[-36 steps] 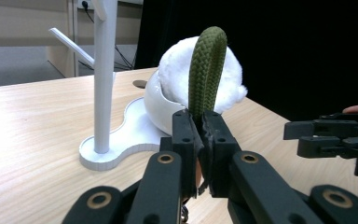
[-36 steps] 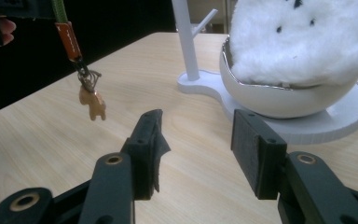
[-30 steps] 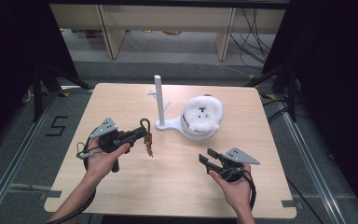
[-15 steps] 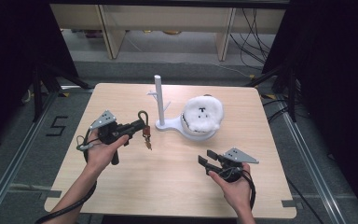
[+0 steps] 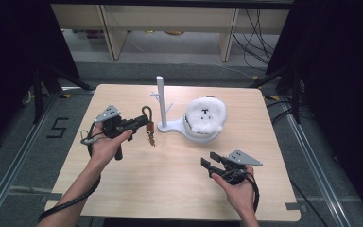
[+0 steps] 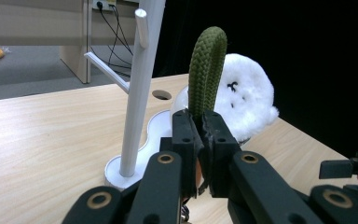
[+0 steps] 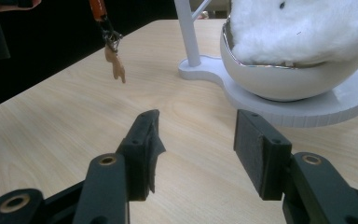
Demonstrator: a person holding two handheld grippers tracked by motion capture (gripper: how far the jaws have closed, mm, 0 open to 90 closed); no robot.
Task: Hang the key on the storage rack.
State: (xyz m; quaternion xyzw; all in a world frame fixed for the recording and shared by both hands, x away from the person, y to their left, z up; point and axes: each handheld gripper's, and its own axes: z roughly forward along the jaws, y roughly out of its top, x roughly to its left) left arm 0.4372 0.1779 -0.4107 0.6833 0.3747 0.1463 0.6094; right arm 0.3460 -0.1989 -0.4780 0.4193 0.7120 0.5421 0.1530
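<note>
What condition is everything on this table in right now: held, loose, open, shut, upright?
Left gripper: shut on the green cord loop, raised above the table.
Green cord loop: pinched, arching upward, charm dangling below.
Right gripper: open, holding nothing.
White peg stand: upright, pegs bare.
White fluffy toy: sitting in the white bowl.

We note a light wooden table (image 5: 170,184) — one white stand (image 5: 162,124) rests directly on it, toward the far edge, its base carrying a fluffy white plush (image 5: 207,116).
</note>
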